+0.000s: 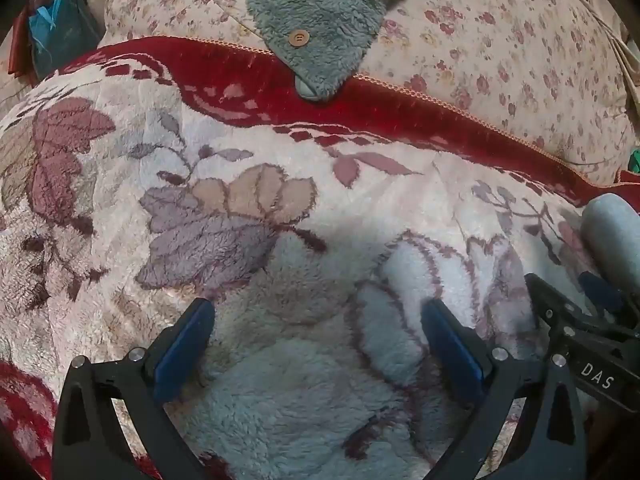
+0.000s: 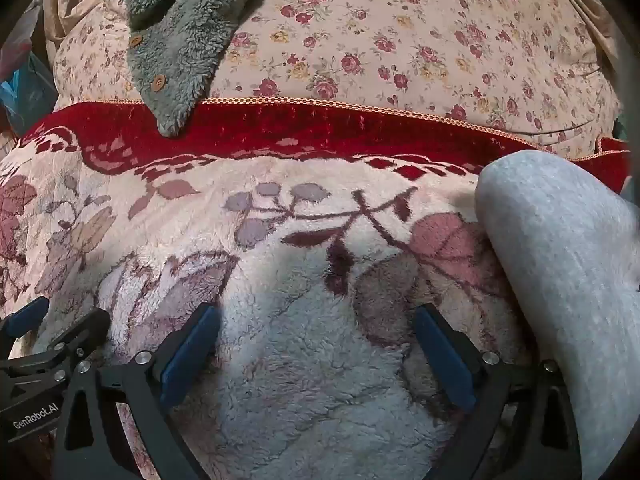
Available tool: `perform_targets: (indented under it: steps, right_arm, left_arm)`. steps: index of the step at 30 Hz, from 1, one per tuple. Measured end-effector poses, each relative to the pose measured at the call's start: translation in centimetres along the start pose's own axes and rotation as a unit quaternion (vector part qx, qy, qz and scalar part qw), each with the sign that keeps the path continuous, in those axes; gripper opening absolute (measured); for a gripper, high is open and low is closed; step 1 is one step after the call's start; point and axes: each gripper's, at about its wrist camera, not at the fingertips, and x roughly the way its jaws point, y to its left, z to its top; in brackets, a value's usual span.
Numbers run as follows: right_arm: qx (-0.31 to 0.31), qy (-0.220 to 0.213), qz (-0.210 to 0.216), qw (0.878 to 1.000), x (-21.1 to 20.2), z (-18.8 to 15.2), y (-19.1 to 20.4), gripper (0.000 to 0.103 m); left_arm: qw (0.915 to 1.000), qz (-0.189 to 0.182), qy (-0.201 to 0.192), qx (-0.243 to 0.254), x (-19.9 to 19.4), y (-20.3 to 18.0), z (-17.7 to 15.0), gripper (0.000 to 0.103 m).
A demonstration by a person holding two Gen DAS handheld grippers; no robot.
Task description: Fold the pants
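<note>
Both claws hang over the plush floral blanket (image 1: 280, 208) and neither has anything in it. My left claw (image 1: 318, 334) is spread wide, blue pads well apart, only blanket pile between them. My right claw (image 2: 318, 338) is the same: released, fingers splayed, bare fleece in the gap.

So where are the pants? Just to the right of my right claw lies a light grey folded roll of soft fabric (image 2: 560, 264), running from beside the right finger up and ahead toward the red border (image 2: 320, 128). I judge that to be the pants, though no waistband or leg opening shows, so I can't be sure. From the left claw the same grey piece peeks in far to the right, past the other gripper.

Ahead of both claws, beyond the red border, a grey fleece garment with wooden buttons (image 1: 320, 12) drapes over a rose-print quilt (image 2: 400, 40); it looks like a top, not my job.

Progress, as I read it: if that grey piece is the pants, it sits already doubled over, and what remains is perhaps one more fold or tidying. If not, nothing has begun.
</note>
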Motion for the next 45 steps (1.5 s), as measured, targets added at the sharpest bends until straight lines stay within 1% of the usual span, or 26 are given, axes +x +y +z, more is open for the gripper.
perform_targets:
  steps: [2,6,9,45]
  right_arm:
    - [-0.001,-0.002,-0.001,1.0,-0.01,0.01,-0.07,0.1]
    - [0.003,-0.003,0.003,1.0,-0.09,0.03,-0.25,0.1]
    - [-0.003,-0.002,-0.004,1.0,0.08,0.0,-0.07,0.1]
    - [-0.001,-0.002,-0.002,1.0,-0.01,-0.14,-0.16,0.1]
  left_arm:
    - [1.0,-0.008,0.0,-0.006,0.01,0.26,-0.02,0.103]
    - [1.0,-0.007,0.001,-0.006,0.02,0.16,0.0,0.103]
    - [1.0,-0.007,0.001,-0.006,0.01,0.21,-0.01,0.103]
    - [0.9999,-0.008,0.002,-0.007,0.02,0.11,0.02,0.103]
